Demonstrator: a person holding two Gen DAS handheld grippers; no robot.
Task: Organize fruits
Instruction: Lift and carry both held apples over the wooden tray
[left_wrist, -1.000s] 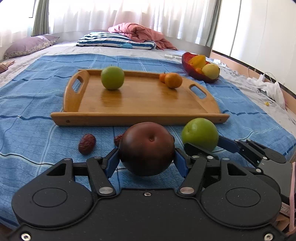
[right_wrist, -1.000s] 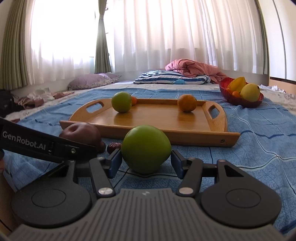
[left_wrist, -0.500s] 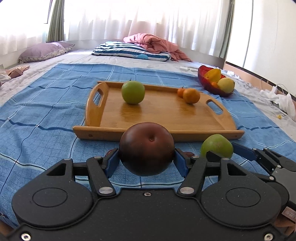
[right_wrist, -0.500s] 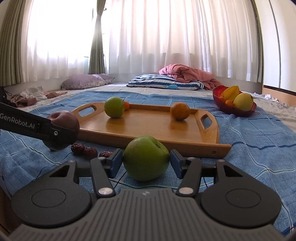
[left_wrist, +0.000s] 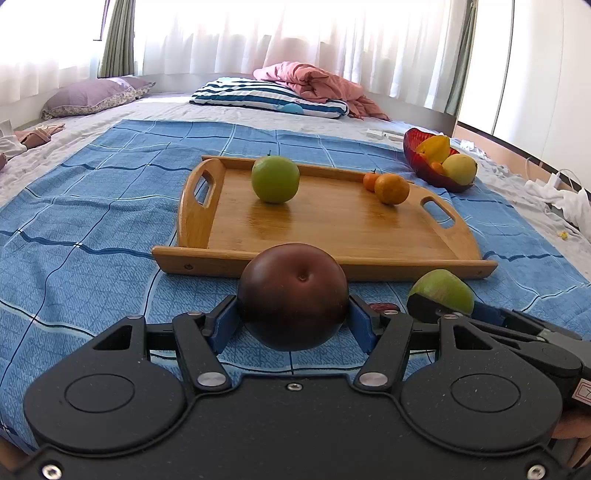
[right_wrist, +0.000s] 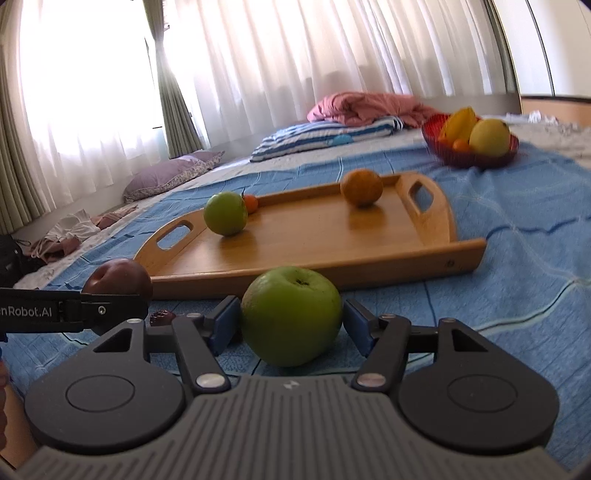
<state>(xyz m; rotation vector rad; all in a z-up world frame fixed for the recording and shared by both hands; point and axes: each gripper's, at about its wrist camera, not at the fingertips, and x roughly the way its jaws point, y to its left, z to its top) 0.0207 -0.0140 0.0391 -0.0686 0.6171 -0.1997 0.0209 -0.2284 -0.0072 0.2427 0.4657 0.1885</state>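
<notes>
My left gripper is shut on a dark red apple and holds it above the blue cloth, just before the near rim of the wooden tray. My right gripper is shut on a green apple, also lifted, to the right of the left one; that apple shows in the left wrist view. On the tray lie a green apple, an orange and a small tangerine. Dark red dates lie on the cloth below the grippers.
A red bowl with yellow and orange fruit stands right of the tray's far corner. A blue checked cloth covers the bed. Pillows and a pink blanket lie at the back. Loose clothes lie at both sides.
Both grippers have risen off the cloth with their apples and the view has pulled back and up. The right gripper has tilted and swung leftward. The dates stayed on the cloth.
</notes>
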